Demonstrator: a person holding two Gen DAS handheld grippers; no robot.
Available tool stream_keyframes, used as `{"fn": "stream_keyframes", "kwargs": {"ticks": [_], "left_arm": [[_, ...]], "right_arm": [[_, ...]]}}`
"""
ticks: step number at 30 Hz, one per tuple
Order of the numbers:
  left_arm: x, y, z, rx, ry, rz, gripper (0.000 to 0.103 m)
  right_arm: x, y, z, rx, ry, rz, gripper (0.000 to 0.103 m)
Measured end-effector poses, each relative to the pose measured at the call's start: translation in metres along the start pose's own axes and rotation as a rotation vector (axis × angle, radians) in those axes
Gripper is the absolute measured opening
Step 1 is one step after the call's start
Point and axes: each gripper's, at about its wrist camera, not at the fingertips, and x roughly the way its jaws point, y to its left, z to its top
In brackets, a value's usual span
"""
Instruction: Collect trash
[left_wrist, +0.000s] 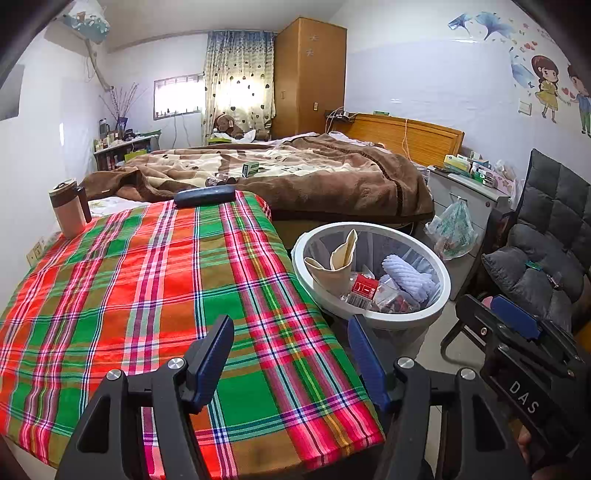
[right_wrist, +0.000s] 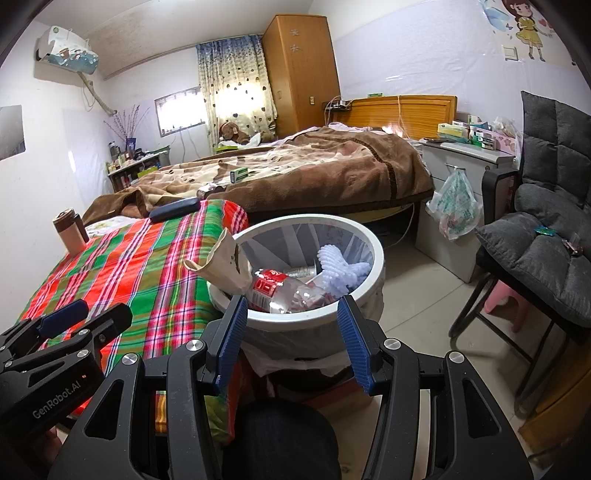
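In the left wrist view we see our left hand-held gripper (left_wrist: 290, 332) spread wide and holding nothing, hanging over the near edge of the bench (left_wrist: 147, 295) with its red and green plaid cloth; a brown travel mug (left_wrist: 68, 208) stands upright at the bench's far left corner and a dark case (left_wrist: 205, 195) lies at its far edge; just right of the bench stands the white bin (left_wrist: 441, 273), lined with a clear bag, and in it lie a crumpled beige paper (left_wrist: 336, 264), a plastic bottle (left_wrist: 364, 290) with a red label and a white knobbly thing (left_wrist: 406, 277); our right hand-held gripper (left_wrist: 513, 323) shows at the right edge, and we cannot tell its spread here. In the right wrist view our right hand-held gripper (right_wrist: 291, 312) is spread wide and empty, just before the near rim of the bin (right_wrist: 376, 251); the beige paper (right_wrist: 225, 264) leans on the bin's left rim, the bottle (right_wrist: 284, 291) lies on its side in the middle, the white knobbly thing (right_wrist: 341, 271) beyond it; a bed (right_wrist: 314, 173) with a brown blanket lies behind, and a grey cushioned chair (right_wrist: 546, 236) stands to the right.
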Motion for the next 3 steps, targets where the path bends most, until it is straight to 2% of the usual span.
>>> {"fn": "stream_keyframes", "kwargs": {"ticks": [3], "left_arm": [[0.0006,-0.0002,0.0004,-0.002,0.001,0.003,0.064]], "right_arm": [[0.0000,0.0000,0.0001,0.000,0.000,0.001,0.053]]}}
